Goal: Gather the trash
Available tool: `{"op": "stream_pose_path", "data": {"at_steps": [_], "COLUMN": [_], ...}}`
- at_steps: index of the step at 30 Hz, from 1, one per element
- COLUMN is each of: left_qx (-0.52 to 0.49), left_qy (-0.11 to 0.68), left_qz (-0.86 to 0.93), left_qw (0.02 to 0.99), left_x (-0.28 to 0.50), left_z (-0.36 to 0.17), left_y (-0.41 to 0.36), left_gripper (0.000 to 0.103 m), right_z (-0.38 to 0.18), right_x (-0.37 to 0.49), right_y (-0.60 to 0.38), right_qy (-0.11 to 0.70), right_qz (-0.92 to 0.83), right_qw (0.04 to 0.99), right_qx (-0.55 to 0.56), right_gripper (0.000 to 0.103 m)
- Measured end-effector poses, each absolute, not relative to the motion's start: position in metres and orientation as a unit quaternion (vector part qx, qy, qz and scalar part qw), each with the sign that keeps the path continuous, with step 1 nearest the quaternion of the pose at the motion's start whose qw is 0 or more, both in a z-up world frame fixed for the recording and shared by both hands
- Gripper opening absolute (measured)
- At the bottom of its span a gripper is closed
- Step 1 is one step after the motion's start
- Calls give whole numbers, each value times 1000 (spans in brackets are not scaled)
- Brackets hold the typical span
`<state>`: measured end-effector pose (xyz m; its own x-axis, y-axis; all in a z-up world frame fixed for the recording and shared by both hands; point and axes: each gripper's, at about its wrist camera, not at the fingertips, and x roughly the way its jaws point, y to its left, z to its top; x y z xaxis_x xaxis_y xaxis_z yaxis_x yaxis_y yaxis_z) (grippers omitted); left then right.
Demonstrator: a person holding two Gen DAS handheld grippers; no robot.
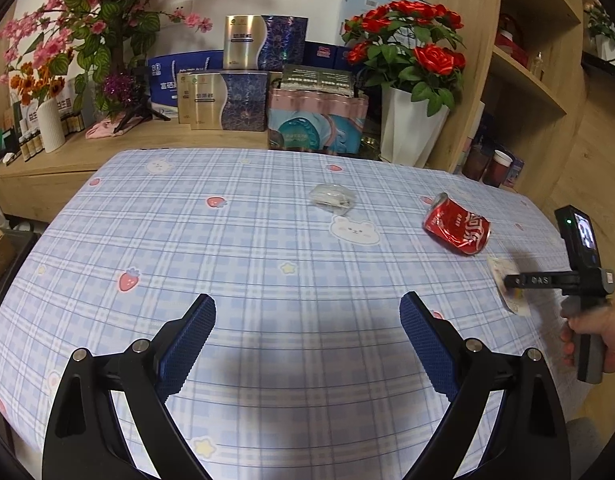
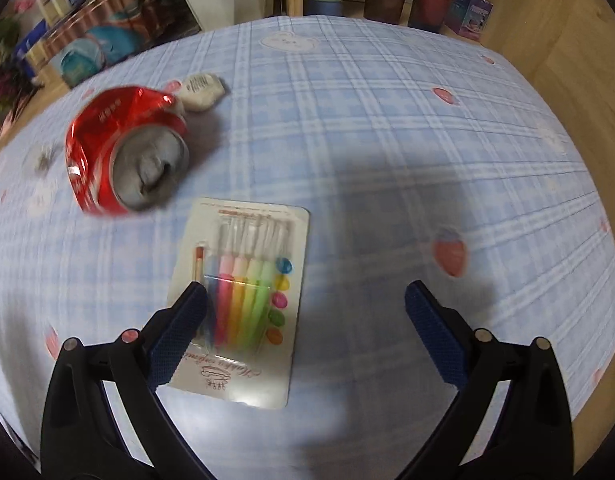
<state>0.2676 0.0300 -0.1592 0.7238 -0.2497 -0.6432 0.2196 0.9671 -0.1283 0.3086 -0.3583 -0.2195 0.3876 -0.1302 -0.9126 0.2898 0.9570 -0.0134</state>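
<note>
A crushed red can lies on its side on the blue checked tablecloth, right of centre. In the right wrist view the crushed red can lies left of centre, with a flat blister card of coloured brushes just below it and a small crumpled white wrapper behind it. A clear crumpled plastic piece lies mid-table. My left gripper is open over bare cloth. My right gripper is open, its left finger over the card's edge. The right gripper also shows at the card.
A wooden sideboard behind the table carries gift boxes, pink blossoms, a white vase and potted red roses. A wooden shelf unit stands at the right. Cups stand beyond the table's far edge. A hand holds the right gripper.
</note>
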Motion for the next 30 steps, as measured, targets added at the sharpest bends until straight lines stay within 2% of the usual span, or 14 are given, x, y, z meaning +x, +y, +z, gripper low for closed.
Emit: {"op": "stream_pose_path", "data": {"at_steps": [2, 4, 5, 7, 9, 16, 17, 18, 30], "left_qx": [-20, -17, -14, -12, -11, -24, -24, -22, -18], "left_qy": [352, 353, 354, 356, 359, 378, 380, 381, 406], "left_qz": [-131, -134, -136, -139, -142, -146, -145, -146, -156], "left_qw": [927, 926, 925, 924, 922, 914, 913, 913, 900], "left_x": [267, 268, 268, 269, 270, 285, 288, 290, 318], "left_z": [-160, -160, -161, -161, -161, -164, -165, -166, -182], "left_y": [25, 20, 16, 11, 6, -6, -8, -10, -34], "left_gripper": [91, 91, 91, 91, 91, 91, 91, 91, 91], "right_z": [-219, -219, -219, -217, -216, -215, -215, -215, -212], "right_x": [300, 295, 293, 291, 290, 293, 294, 294, 285], "right_y": [-366, -371, -373, -371, -367, -353, -352, -351, -349], "right_qy": [537, 533, 530, 527, 520, 493, 491, 486, 436], "right_qz": [-111, -87, -78, -66, -57, -45, -39, -32, -1], "right_qw": [834, 839, 841, 844, 849, 867, 869, 873, 900], "right_qx": [66, 70, 74, 73, 72, 47, 44, 38, 14], "right_gripper": [95, 80, 79, 68, 62, 58, 56, 47, 46]}}
